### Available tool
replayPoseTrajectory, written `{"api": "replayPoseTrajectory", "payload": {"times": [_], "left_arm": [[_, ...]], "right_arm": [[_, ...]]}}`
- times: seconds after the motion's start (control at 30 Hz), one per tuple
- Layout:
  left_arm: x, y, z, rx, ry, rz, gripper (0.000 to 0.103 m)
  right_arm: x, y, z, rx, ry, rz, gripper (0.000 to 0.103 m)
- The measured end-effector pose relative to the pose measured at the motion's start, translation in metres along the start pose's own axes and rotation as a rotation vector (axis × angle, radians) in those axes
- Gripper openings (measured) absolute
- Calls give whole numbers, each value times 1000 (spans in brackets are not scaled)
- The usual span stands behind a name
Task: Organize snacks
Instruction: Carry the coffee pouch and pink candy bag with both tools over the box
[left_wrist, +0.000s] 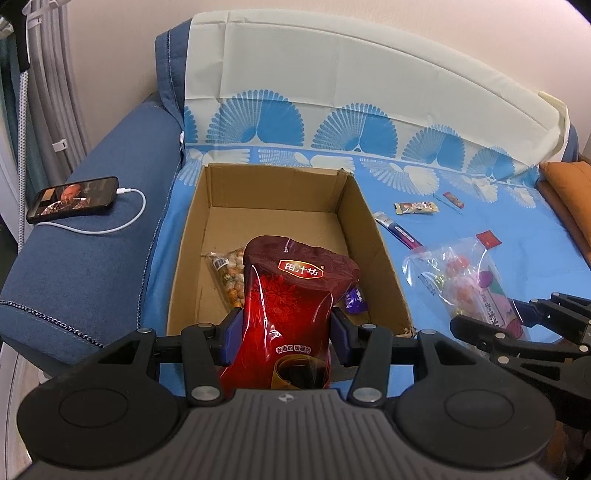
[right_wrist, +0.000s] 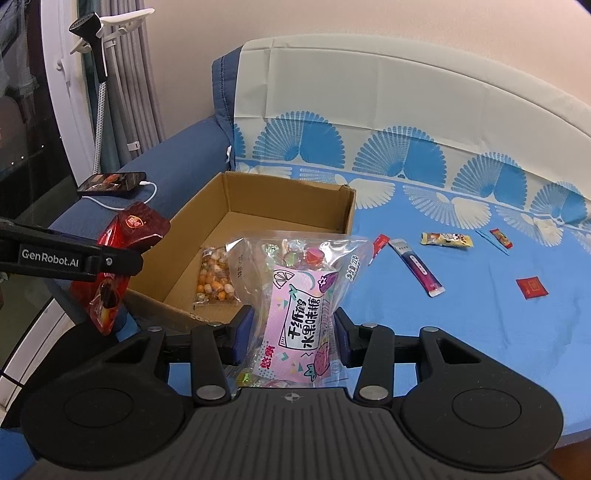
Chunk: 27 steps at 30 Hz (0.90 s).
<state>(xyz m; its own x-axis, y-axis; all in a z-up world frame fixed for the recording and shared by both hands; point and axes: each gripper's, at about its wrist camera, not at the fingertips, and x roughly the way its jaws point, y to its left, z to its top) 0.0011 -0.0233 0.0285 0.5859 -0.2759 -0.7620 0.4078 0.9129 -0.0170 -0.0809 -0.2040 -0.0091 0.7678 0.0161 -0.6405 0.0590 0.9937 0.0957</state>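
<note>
left tool (left_wrist: 283, 334) clamps red pouch (left_wrist: 291, 295) | right tool (right_wrist: 293, 338) clamps candy bag (right_wrist: 295, 291)

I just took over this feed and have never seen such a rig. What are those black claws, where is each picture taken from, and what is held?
Each claw is a hand-held two-finger gripper with a camera looking along its fingers. One picture is from the left gripper, clamped on a red snack bag. The other is from the right gripper, clamped on a clear candy bag. Ahead is an open cardboard box on a blue sheet, already holding a nut packet. Small wrapped snacks lie on the sheet, such as a purple stick.
</note>
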Motion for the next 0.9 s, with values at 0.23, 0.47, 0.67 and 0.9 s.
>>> {"api": "replayPoseTrajectory", "payload": {"times": [0.23,0.47,0.67,0.9], "left_arm": [[20,4,14,-16,14,22,54],[53,14,37,-19,44,56,54],[91,23,54,-25,77,81,54],[144,44,64,-39,144,110,55]], "right_arm": [[21,4,15,-10,11,5,48],[58,5,40,-8,5,26,49],[104,7,56,3,31,47,50],[166,3,62,34,98,46,54]]}}
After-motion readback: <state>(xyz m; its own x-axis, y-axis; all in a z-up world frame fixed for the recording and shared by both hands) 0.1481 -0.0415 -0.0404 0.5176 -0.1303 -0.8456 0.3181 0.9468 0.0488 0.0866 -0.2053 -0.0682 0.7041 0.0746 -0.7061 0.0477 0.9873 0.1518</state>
